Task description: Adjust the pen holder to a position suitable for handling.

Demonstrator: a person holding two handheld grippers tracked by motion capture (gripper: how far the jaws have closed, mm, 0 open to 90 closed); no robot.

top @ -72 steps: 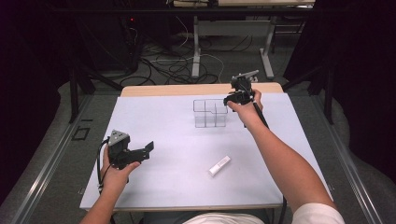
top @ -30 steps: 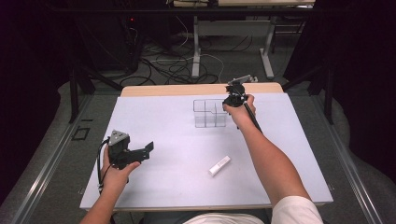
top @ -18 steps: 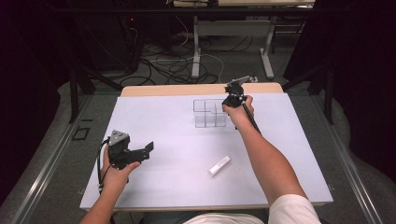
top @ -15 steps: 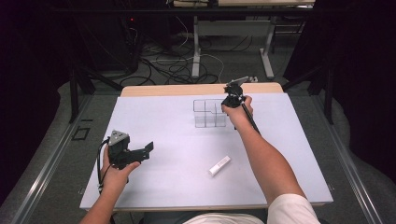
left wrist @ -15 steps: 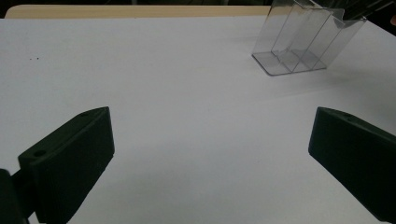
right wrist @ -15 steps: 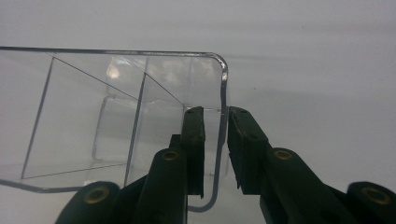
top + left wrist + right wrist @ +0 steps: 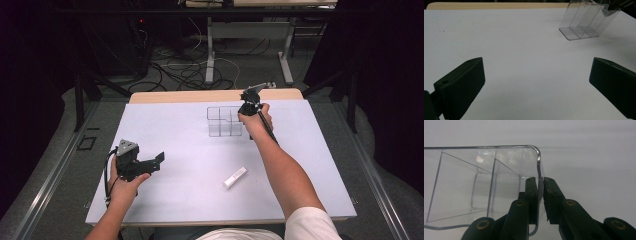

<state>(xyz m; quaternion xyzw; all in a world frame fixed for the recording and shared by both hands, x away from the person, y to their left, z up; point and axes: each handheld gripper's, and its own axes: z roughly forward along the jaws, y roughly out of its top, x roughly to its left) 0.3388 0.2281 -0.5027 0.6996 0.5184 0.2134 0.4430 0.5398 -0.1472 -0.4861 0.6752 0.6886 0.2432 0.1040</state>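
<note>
So the table (image 7: 165, 120) has a plain white top with a strip of light wood showing along the far edge at 12 o'clock. The room around it is dark, with grey floor, a tangle of black and white cables (image 7: 185, 70) behind the table and the legs of another desk (image 7: 210, 55) further back.

The clear plastic organizer (image 7: 224, 121) sits up toward 12 o'clock on the sheet, a bit right of centre, split into compartments. The right gripper (image 7: 540, 192) has its jaws pressed nearly together on the organizer's right-hand wall, one jaw inside the compartment and one outside, the thin wall pinched between them. In the high view that gripper (image 7: 250, 102) is at the organizer's right edge.

The left gripper (image 7: 159, 159) hovers over by 8 o'clock, jaws spread wide with nothing between them, just bare white table in its own view, organizer (image 7: 586, 22) far off at about 1 o'clock there and cut off by the top of the frame.

A small white stick-shaped thing (image 7: 235, 177) lies at about 5 o'clock, well apart from both grippers. Too small to tell what it is. How many compartments the organizer has is hard to call too, the clear walls overlap.
</note>
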